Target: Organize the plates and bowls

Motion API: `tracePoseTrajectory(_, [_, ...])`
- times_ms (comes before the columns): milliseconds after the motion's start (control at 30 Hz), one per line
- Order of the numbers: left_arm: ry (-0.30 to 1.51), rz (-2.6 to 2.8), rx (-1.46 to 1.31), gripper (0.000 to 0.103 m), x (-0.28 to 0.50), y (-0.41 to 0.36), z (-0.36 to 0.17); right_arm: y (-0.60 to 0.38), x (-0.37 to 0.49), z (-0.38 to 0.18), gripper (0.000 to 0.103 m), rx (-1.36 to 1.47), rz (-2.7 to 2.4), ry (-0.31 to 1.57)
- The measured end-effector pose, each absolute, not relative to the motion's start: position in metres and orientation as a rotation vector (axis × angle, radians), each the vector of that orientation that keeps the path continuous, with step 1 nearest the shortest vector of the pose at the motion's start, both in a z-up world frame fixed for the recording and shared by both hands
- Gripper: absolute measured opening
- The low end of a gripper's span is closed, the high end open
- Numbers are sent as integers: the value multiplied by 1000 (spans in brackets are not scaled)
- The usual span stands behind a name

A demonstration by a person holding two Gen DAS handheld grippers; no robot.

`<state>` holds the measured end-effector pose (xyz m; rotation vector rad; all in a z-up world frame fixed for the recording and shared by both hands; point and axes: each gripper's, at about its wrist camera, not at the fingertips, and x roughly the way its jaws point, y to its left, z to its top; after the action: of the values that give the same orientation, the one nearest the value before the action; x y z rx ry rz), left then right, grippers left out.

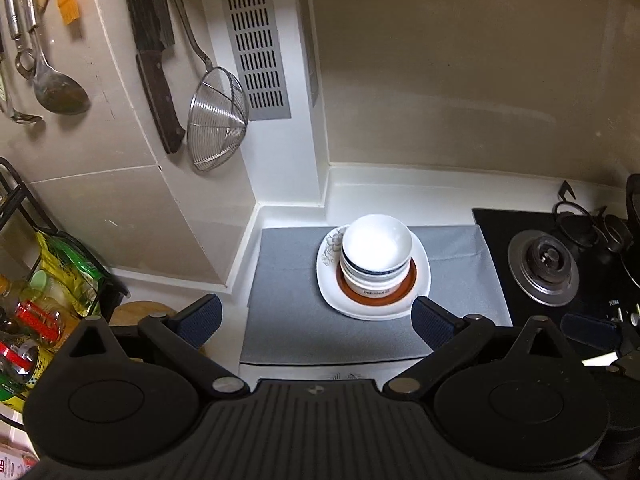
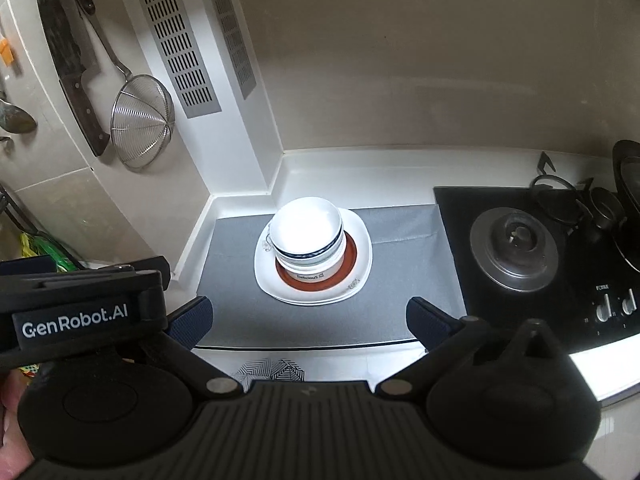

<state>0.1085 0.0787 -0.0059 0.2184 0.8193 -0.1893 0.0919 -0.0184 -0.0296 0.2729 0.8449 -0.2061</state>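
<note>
I see the stacked bowls (image 1: 376,256) on white plates (image 1: 374,308) mid-frame on the grey mat (image 1: 288,320), above and clear of my left gripper (image 1: 316,322) and right gripper (image 2: 308,320), both spread wide, empty. Glare washes out the top bowl's inside.

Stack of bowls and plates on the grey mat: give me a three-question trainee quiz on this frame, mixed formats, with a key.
1. True or false: the left gripper is shut on the top bowl.
2. What lies directly under the stacked bowls? A) the grey mat B) a brown-rimmed plate C) the gas burner
3. Fill in: a wire ___ hangs on the wall.

Key: 1 false, both grippers are open and empty, the right gripper too; 2 B; 3 skimmer.
</note>
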Motion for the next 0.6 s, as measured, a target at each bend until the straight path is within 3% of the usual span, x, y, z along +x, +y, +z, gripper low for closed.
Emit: tracePoseTrajectory(600, [857, -209, 241, 101, 106, 74, -14, -18, 85, -33, 103, 242, -255, 872])
